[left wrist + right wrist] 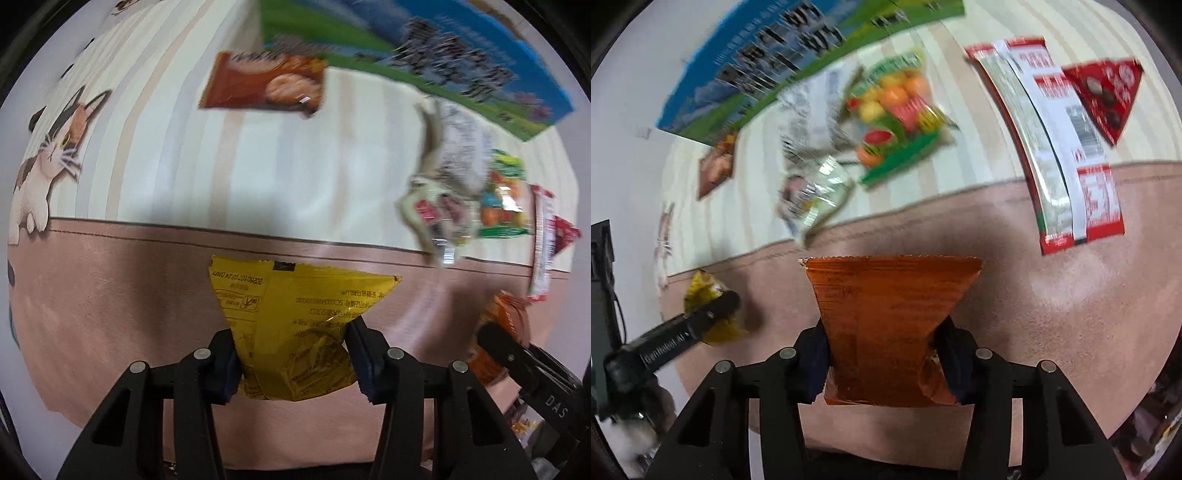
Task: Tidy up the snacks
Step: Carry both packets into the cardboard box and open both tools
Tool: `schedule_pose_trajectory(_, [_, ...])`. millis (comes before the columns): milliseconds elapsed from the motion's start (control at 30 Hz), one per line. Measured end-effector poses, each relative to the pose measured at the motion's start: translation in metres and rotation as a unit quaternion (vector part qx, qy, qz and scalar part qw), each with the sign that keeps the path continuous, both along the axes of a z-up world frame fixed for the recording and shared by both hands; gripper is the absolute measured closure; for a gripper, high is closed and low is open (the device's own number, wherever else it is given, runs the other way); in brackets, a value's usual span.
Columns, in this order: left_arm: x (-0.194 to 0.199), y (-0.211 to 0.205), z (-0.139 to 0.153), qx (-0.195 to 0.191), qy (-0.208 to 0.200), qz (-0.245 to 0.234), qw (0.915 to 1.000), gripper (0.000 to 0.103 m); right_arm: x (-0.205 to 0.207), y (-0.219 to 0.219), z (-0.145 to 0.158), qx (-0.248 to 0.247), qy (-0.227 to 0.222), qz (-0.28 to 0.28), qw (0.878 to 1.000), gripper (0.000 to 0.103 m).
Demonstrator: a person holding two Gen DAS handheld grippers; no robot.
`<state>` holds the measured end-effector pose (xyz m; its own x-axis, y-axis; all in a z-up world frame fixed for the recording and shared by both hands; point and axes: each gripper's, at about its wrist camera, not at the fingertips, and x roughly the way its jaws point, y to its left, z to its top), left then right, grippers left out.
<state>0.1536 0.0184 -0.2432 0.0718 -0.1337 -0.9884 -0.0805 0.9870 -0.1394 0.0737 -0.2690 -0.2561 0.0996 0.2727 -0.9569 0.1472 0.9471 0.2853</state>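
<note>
Left tongs (293, 354) pinch the yellow snack packet (295, 328) at its waist, clamped between both pads above the pink mat (110, 314). Right tongs (882, 360) squeeze the orange snack packet (886, 314) the same way, its top flaring beyond the tips.

"DAS" stands on the black claw arm (554, 402) at lower right of the left wrist view; the yellow packet (295, 332) bears an upside-down date code, too small to read surely.
</note>
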Motion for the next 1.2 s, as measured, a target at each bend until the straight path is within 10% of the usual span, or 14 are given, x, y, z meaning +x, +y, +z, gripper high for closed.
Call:
schedule_pose_trajectory(667, [0.151,-0.028,0.19,-0.068,-0.148,-0.029,0.9862,0.057,0.156,0.015,0.192,0.025,-0.158,0.045,0.986,0.05])
schedule_pose_trajectory(933, [0.235,-0.04,0.192,-0.06,-0.146,-0.034,0.9869,0.057,0.236,0.011,0.201,0.008,-0.162,0.043,0.986,0.05])
schedule_pose_trajectory(1200, [0.291,-0.051,0.13,-0.054,-0.076,-0.039,0.9948,0.057,0.292,0.005,0.149,-0.007,-0.108,0.035,0.993,0.05])
